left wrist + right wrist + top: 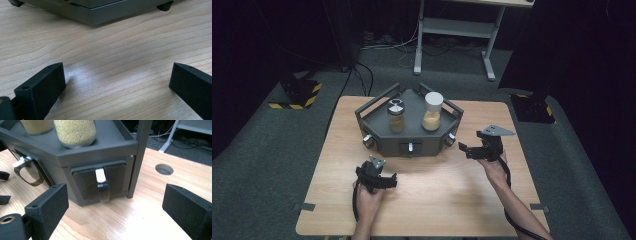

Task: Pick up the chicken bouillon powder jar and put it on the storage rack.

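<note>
A dark room with grey carpet surrounds a pale wooden bench (437, 200). The left tongs (388, 181) rest low on it, jaws spread wide with bare wood between them and nothing held. Ahead of them and between the two tongs stands a dark grey rack (409, 137) with small drawers along its front. On its top, the left jar (396, 116) has a dark-and-silver lid and holds brownish grains, perhaps a spice; the view is too coarse to tell. Beside it the white-capped jar (432, 111) holds fine yellow grains. The right tongs (467, 149) hover just beside the rack's right corner, jaws wide and empty, facing the drawer (100, 182) with a white-tipped metal pull (102, 185).
</note>
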A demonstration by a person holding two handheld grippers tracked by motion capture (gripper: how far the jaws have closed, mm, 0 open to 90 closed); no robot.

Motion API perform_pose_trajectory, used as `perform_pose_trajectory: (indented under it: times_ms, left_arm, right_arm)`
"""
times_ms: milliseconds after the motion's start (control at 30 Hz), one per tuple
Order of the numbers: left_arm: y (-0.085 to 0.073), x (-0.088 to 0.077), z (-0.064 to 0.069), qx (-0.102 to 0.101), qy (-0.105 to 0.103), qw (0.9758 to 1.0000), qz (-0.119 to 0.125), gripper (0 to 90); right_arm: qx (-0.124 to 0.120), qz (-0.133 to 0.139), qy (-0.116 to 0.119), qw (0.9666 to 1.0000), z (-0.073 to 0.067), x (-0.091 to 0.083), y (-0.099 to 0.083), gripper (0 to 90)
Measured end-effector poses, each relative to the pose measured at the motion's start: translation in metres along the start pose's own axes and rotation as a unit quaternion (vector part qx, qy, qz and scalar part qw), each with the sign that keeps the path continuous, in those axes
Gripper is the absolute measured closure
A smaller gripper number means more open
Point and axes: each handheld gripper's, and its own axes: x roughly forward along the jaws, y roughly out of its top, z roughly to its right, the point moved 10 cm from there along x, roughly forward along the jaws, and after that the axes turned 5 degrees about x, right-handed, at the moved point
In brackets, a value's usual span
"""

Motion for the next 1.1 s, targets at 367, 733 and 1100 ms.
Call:
perform_pose_trajectory:
  times_ms: [367,733,1100]
  left_arm:
    - [0.0,0.0,0.0,0.0,0.0,1.0,0.0,0.4]
    - [0.0,0.0,0.0,0.0,0.0,1.0,0.0,0.4]
    - [0.0,0.0,0.0,0.0,0.0,1.0,0.0,0.4]
  right_arm:
    - [0.023,-0.011,-0.013,0.9996,0.007,0.003,-0.03,4.6]
    - [0.044,-0.023,-0.025,0.9985,0.011,0.008,-0.055,4.5]
    - [0.053,-0.042,-0.026,0.9973,0.01,0.015,-0.078,4.0]
